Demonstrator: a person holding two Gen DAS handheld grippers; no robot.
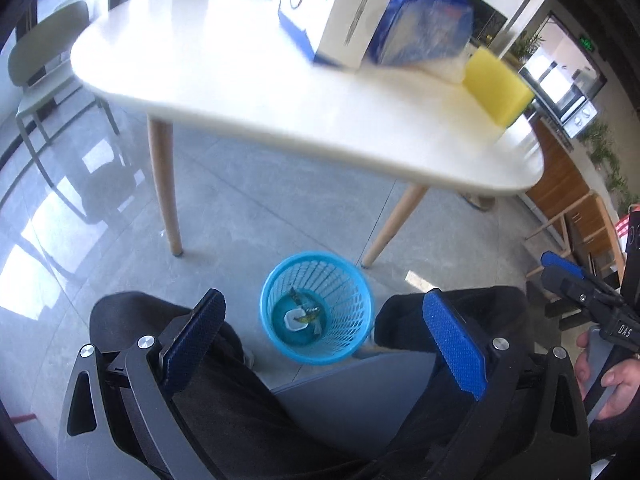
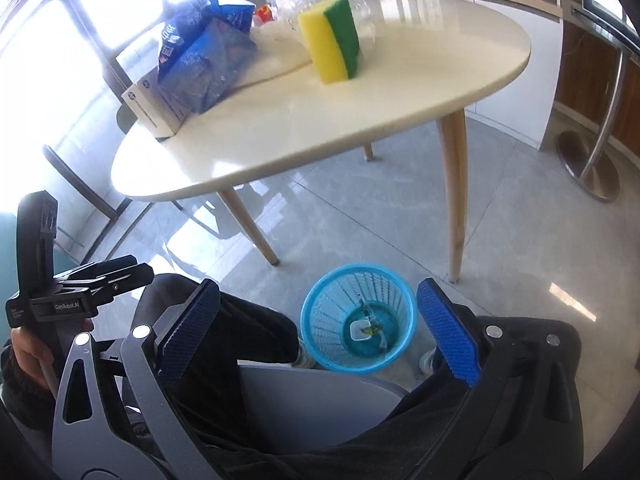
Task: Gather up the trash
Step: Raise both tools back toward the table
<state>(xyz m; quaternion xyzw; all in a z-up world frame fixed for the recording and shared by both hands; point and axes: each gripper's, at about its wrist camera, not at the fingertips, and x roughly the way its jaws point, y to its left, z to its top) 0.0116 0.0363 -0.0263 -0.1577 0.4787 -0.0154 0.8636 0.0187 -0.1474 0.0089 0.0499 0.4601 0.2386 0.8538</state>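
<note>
A blue mesh trash bin (image 1: 318, 307) stands on the floor between the person's knees and also shows in the right wrist view (image 2: 358, 317). It holds a small white piece and some greenish scraps (image 1: 303, 317). My left gripper (image 1: 322, 336) is open and empty, held above the bin. My right gripper (image 2: 316, 330) is open and empty, also above the bin. On the white table (image 2: 420, 92) stand a yellow-green sponge (image 2: 330, 38), a blue plastic bag (image 2: 204, 60), a white box (image 2: 154, 110) and clear plastic wrap (image 2: 288, 4).
The table's wooden legs (image 2: 454, 196) stand just beyond the bin. A green chair (image 1: 44, 64) is at the far left. A metal stool base (image 2: 588, 168) and wooden cabinets (image 1: 560, 176) are to the right. The person's dark-trousered legs (image 1: 224, 380) flank the bin.
</note>
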